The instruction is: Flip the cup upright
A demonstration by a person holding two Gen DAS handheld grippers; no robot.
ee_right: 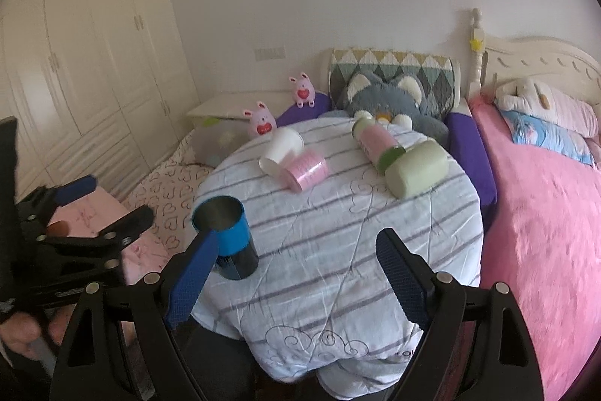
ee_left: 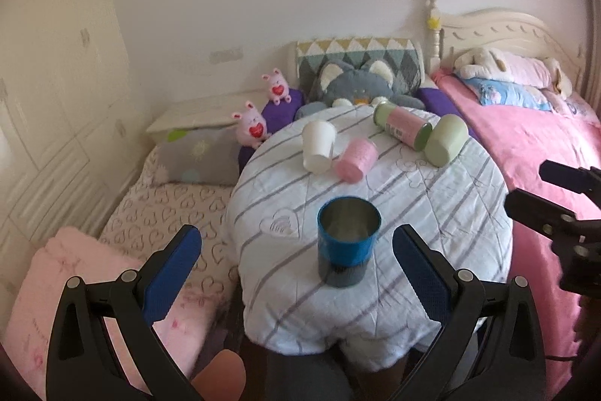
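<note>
On the round tabletop (ee_left: 432, 213), draped in a striped quilted cloth, a blue metal cup (ee_left: 347, 239) stands upright near the front edge, mouth up, its steel inside showing. Further back four things lie on their sides: a white cup (ee_left: 318, 145) touching a pink cup (ee_left: 356, 160), and a pink-and-green bottle (ee_left: 403, 130) beside a pale green cup (ee_left: 447, 144).

The left gripper (ee_left: 296, 273) hovers in front of the blue cup with its fingers spread wide on either side of it, gripping nothing. The right gripper (ee_right: 296, 277) is likewise wide apart and empty, off to the cup's right.

The blue cup looks stiff and thin-walled, probably light, with a smooth painted outside that could slip; the soft cloth under it makes a wobbly footing. The lying cups look like light plastic, and round enough to roll. I would judge the safest hold to be across the middle of a cup's wall, squeezing gently.
</note>
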